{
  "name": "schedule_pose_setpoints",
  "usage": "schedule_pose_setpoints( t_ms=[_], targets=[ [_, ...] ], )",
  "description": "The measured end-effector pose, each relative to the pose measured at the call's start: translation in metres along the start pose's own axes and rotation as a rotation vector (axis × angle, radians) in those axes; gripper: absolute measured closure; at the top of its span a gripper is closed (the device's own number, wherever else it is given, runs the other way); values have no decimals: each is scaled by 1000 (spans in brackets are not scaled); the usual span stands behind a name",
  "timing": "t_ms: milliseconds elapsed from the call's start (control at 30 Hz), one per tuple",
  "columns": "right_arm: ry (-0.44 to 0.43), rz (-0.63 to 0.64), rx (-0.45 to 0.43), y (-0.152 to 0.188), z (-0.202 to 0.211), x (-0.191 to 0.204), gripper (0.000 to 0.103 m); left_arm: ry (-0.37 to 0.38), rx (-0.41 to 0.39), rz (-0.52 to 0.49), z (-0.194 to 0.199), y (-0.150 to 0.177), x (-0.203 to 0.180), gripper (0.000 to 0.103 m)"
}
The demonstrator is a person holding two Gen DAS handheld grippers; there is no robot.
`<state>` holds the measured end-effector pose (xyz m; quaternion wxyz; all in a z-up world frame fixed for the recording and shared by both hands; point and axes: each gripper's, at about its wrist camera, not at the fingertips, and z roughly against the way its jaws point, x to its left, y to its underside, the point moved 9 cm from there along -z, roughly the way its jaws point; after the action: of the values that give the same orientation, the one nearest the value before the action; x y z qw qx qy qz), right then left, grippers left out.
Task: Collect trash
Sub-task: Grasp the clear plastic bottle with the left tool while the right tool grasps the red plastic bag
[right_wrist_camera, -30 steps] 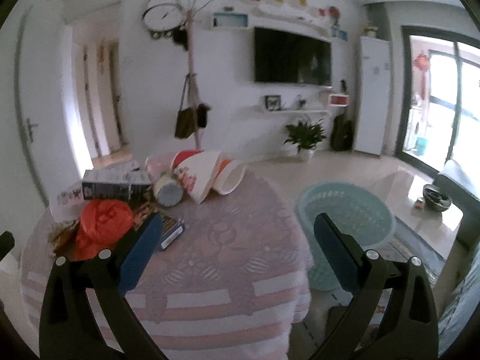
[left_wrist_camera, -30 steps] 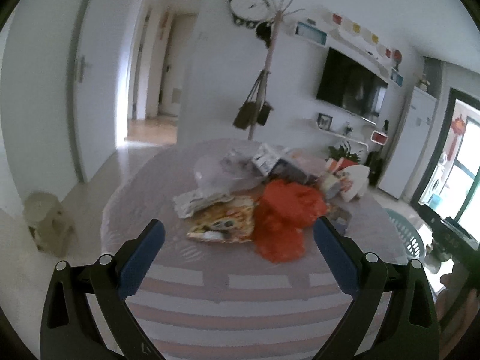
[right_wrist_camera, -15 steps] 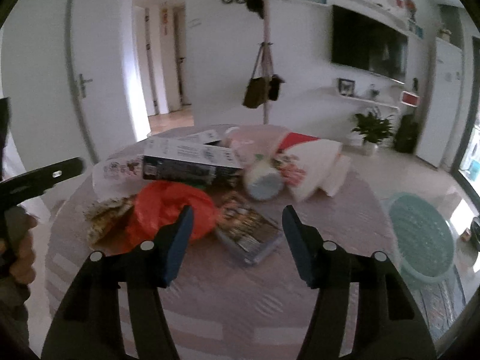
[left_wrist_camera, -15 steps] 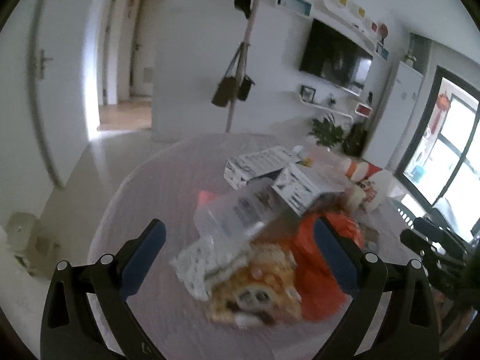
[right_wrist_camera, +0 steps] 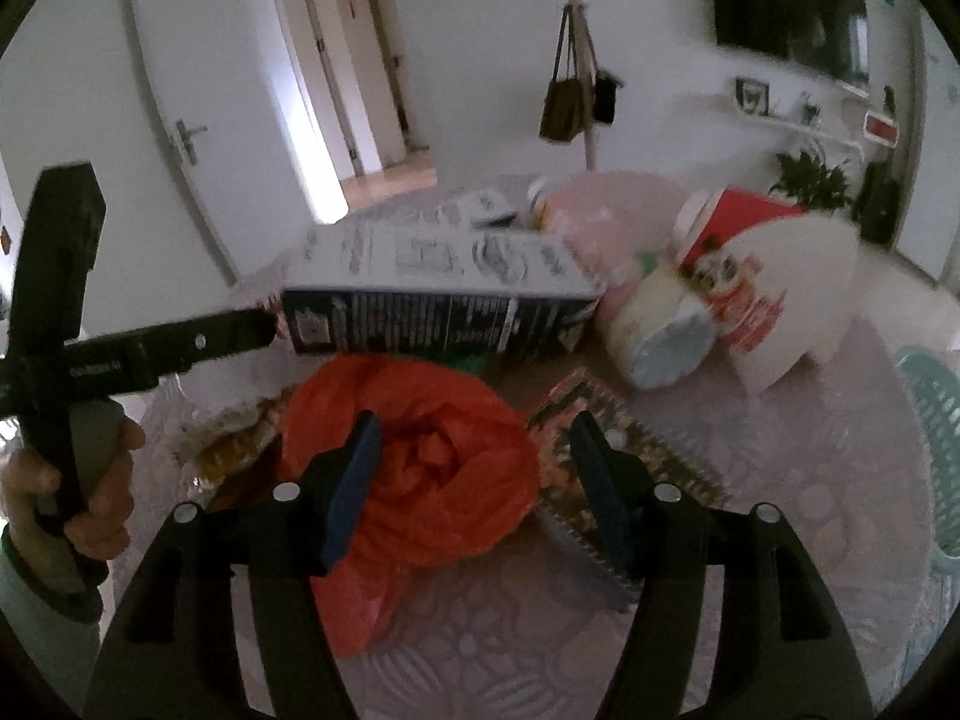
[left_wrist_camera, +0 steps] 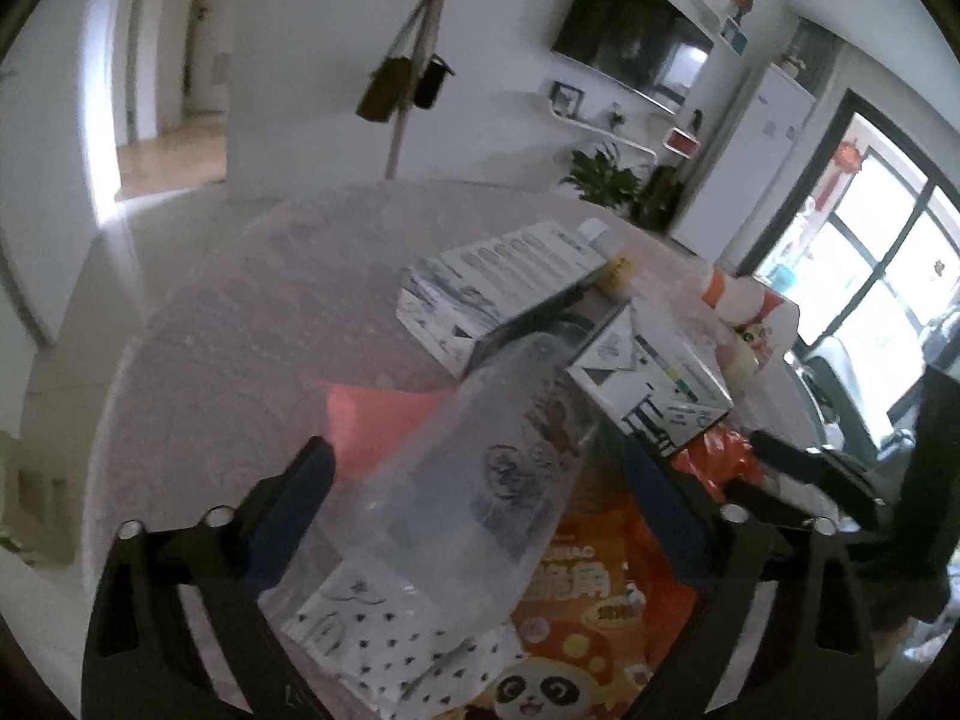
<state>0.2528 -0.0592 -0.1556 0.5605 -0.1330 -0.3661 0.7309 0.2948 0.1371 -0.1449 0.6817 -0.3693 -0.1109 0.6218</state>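
A pile of trash lies on a round table with a pink patterned cloth (left_wrist_camera: pixel 198 324). My left gripper (left_wrist_camera: pixel 480 498) is open, its jaws on either side of a clear plastic bag (left_wrist_camera: pixel 480 480) that lies over a polka-dot wrapper (left_wrist_camera: pixel 372 630) and an orange panda snack bag (left_wrist_camera: pixel 576 612). My right gripper (right_wrist_camera: pixel 480 480) is open, its jaws on either side of a crumpled red plastic bag (right_wrist_camera: pixel 432 450). A long carton (right_wrist_camera: pixel 444 300) lies behind the red bag. The left gripper's body (right_wrist_camera: pixel 54 324) shows at the left of the right wrist view.
Two cartons (left_wrist_camera: pixel 510 282) and a pink card (left_wrist_camera: pixel 378 420) lie behind the clear bag. Red-and-white paper cups (right_wrist_camera: pixel 762 294), a small tub (right_wrist_camera: pixel 666 336) and a dark snack packet (right_wrist_camera: pixel 612 480) lie right of the red bag. A teal basket (right_wrist_camera: pixel 936 420) stands on the floor at right.
Both grippers have moved forward and down onto the pile. The left now straddles the clear bag; the right has narrowed and straddles the red bag.
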Motion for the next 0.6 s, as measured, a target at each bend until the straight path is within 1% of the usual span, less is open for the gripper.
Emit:
schedule_pose_setpoints(
  t_ms=[33, 67, 100, 133, 167, 200, 267, 300, 367, 467, 600],
  targets=[
    [-8, 4, 10, 1, -1, 1, 61, -6, 4, -4, -2, 0, -2, 15],
    [-23, 12, 16, 2, -2, 4, 65, -22, 8, -9, -2, 1, -2, 18],
    [-16, 23, 21, 3, -3, 5, 66, -25, 11, -9, -3, 3, -4, 23],
    [-5, 29, 25, 4, -2, 6, 71, -9, 18, 1, -2, 6, -5, 26],
    [-11, 33, 29, 6, -3, 8, 77, 4, 27, 14, -2, 8, -6, 35],
    [-22, 32, 26, 6, -2, 9, 79, 17, 35, 29, -2, 11, -8, 36],
    [-25, 27, 13, 6, 4, 9, 83, -2, 25, 21, 1, 13, -10, 37],
    [-27, 23, 11, 7, 7, 7, 84, -11, 19, 10, 3, 14, -13, 39],
    [-34, 7, -6, 9, 16, 3, 86, -31, -12, -4, 12, 15, -19, 42],
    [-31, -13, -35, 7, 29, -6, 86, -52, -50, 9, 27, 16, -22, 45],
    [-21, -38, -30, 10, 42, -18, 86, -39, -137, 75, 55, 25, -24, 50]
  ],
)
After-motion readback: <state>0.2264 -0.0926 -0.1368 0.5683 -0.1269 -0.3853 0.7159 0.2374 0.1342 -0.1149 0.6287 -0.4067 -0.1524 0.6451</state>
